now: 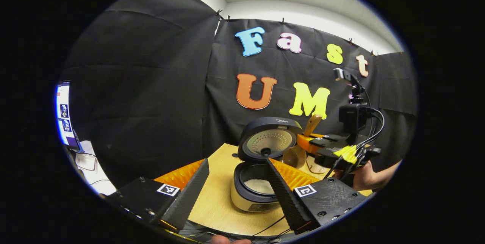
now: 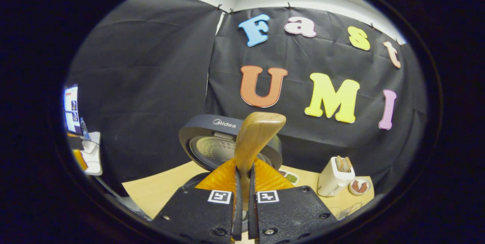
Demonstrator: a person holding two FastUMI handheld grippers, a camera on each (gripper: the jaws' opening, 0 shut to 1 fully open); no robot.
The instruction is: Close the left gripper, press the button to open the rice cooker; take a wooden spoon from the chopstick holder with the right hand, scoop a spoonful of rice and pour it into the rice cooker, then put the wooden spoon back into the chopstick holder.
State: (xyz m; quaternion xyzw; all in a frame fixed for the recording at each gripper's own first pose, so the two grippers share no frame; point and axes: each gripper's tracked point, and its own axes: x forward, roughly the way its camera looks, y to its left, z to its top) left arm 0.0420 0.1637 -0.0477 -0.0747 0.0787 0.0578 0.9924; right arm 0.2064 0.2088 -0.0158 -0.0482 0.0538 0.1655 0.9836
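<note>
- Cooker (image 1: 253,187) mid-counter (image 1: 219,198), lid (image 1: 269,139) up; button step looks done; rice (image 1: 259,186) lies white in the pot
- Left gripper (image 1: 235,194) near, fingers spread wide, holding nothing
- Right gripper (image 2: 243,198) fingers closed on the spoon (image 2: 254,138) handle; from the left gripper view its bowl hangs just right of the lid, seemingly empty
- Pour appears made; left: return spoon to holder
- Toaster (image 2: 333,175) far right on counter
- Writing: "Midea" on lid rim; the rule on labels bars reading more
</note>
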